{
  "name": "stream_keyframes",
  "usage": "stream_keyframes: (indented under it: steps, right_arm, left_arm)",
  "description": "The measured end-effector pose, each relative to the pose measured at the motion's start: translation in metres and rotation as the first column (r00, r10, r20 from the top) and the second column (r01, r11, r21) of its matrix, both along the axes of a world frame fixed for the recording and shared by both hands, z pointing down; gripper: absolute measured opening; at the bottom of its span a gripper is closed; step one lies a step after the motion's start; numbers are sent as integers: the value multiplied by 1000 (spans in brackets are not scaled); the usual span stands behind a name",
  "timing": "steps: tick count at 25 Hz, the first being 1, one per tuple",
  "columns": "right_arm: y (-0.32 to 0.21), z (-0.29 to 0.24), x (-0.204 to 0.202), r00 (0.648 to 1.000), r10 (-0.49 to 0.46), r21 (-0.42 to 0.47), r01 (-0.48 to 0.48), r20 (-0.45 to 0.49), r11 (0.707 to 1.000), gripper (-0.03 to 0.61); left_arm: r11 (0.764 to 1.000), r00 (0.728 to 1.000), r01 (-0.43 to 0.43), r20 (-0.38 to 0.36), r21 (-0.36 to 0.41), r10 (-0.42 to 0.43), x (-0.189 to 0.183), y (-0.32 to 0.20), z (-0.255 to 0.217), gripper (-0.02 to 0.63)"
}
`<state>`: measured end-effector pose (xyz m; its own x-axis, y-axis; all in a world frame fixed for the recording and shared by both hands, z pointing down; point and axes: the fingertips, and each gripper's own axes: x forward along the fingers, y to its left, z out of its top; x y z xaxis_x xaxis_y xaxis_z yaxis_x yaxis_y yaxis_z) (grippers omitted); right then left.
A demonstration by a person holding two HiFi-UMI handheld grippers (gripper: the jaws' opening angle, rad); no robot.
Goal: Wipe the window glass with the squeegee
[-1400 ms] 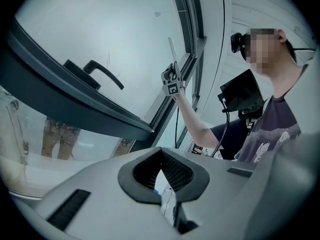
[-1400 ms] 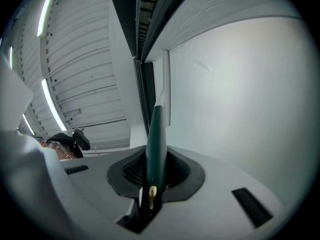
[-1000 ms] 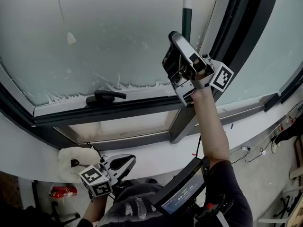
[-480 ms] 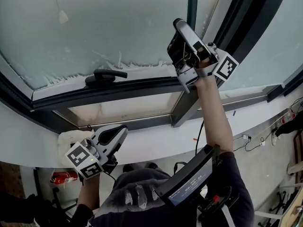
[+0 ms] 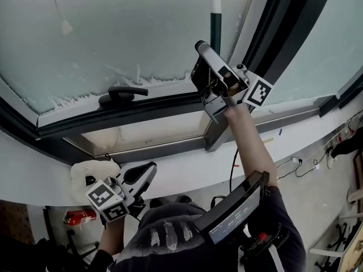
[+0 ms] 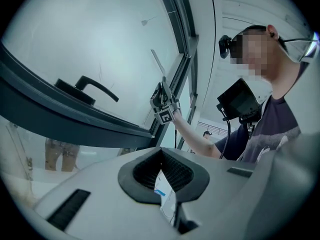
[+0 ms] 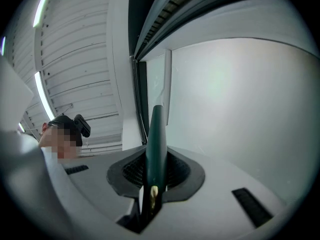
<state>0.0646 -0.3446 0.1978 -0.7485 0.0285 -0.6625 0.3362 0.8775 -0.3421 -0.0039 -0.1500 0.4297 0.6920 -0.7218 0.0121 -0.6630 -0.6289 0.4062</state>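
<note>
Pale, filmy window glass [image 5: 113, 33] fills the far half of the head view, set in a dark frame [image 5: 130, 113] with a black lever handle [image 5: 122, 95] at its lower edge and a white sill [image 5: 187, 169] nearer the person. A ragged line of whitish residue [image 5: 139, 75] runs just above the frame.

The right hand-held gripper [image 5: 207, 55] is raised to the right part of the pane, jaws clamped on the squeegee [image 5: 215, 30] by its dark green shaft, which runs up out of the picture. The blade is out of sight. The right gripper view shows the shaft held square between the pads, close to the frame's upright.

The left hand-held gripper [image 5: 144, 173] sits low by the sill, just beside a crumpled pale cloth [image 5: 91, 174]. Its jaws are drawn together and it carries nothing of the task's.

The step looks like a stroke down the right strip of glass. To do it well:
- Keep the shaft from rolling in the jaws, so the blade presses evenly on the pane.
- Pull straight down, parallel to the upright, and stop short of the lever handle and frame.
- Overlap each pass slightly towards the left, so the residue line is carried off and not smeared.
</note>
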Motion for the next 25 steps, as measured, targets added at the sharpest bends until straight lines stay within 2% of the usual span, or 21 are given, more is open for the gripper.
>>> stream_keyframes:
  steps: [8,25]
  right_arm:
    - [6,33,-3,1000,-10,-36,9,-1,999,46]
    - [18,95,0,1000,-14,-120,12,-15,993,46]
  left_arm:
    - [999,1000,-17,-4,-41,17,3,8,14,6]
    - [998,1000,-6,-3,-57,6,1,12,18,6]
